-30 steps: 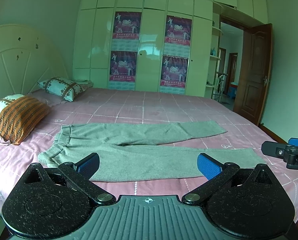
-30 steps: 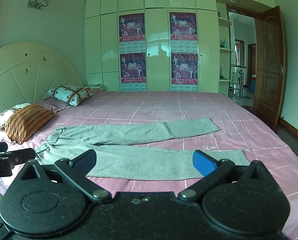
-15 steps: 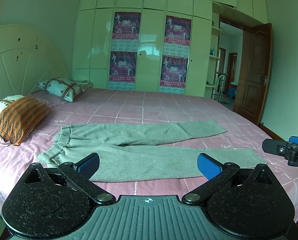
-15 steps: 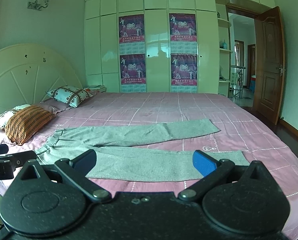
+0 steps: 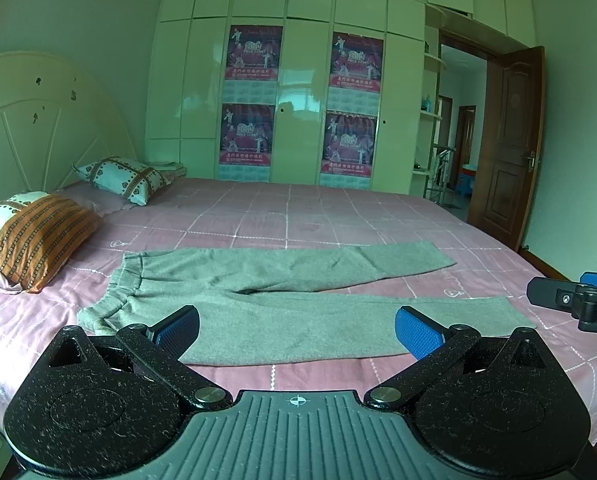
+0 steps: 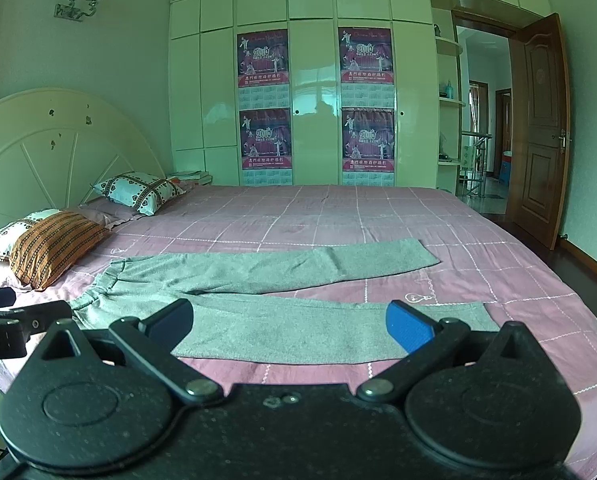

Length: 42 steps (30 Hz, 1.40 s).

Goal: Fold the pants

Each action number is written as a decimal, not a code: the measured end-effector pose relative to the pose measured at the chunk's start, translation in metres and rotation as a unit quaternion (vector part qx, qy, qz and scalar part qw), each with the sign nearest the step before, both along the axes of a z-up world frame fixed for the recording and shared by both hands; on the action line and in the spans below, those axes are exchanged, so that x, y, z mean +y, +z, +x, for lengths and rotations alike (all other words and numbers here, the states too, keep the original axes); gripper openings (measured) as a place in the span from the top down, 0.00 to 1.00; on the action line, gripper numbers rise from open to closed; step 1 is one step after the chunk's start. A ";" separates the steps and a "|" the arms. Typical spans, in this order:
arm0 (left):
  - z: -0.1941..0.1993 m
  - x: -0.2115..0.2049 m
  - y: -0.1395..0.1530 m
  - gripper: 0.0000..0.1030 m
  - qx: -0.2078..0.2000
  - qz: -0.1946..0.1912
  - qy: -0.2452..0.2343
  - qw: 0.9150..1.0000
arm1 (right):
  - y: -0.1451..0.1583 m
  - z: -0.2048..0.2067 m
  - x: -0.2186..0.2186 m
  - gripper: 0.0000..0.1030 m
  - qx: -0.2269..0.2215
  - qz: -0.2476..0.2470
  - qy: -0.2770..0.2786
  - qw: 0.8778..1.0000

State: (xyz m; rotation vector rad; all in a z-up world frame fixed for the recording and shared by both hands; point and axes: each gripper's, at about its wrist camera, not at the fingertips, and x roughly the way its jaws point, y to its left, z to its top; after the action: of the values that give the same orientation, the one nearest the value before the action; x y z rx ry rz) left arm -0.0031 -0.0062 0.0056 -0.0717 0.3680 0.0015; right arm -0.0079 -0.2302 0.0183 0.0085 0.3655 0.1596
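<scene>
Grey pants lie flat on the pink checked bed, waistband at the left, both legs spread apart toward the right. They also show in the right wrist view. My left gripper is open and empty, held above the near leg. My right gripper is open and empty, also above the near leg. The right gripper shows at the right edge of the left wrist view; the left gripper shows at the left edge of the right wrist view.
Pillows lie by the headboard at the left. A white wardrobe stands behind the bed. A brown door stands open at the right. The bed's near edge is just below the grippers.
Both grippers have shifted only slightly; the right wrist view has tilted a little downward. The pants have not moved.
</scene>
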 end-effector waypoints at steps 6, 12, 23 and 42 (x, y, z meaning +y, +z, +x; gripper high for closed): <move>0.000 0.001 0.000 0.00 0.000 0.001 0.001 1.000 | 0.000 0.000 0.001 0.06 0.000 -0.001 -0.001 1.000; 0.001 0.001 0.000 0.00 0.000 0.005 0.001 1.000 | 0.001 -0.001 0.000 0.06 -0.001 -0.001 -0.001 1.000; 0.000 -0.001 0.001 0.00 0.000 0.008 0.002 1.000 | 0.002 -0.001 -0.001 0.06 0.000 0.000 -0.002 1.000; 0.081 0.083 -0.023 0.00 0.041 0.043 0.066 0.996 | -0.009 0.063 -0.014 0.06 -0.005 0.043 0.055 0.998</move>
State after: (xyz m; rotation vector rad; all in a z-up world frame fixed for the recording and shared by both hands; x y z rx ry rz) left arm 0.0782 0.0771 -0.0177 -0.0115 0.4450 0.1503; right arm 0.0546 -0.2439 0.0096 0.0718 0.3487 0.2841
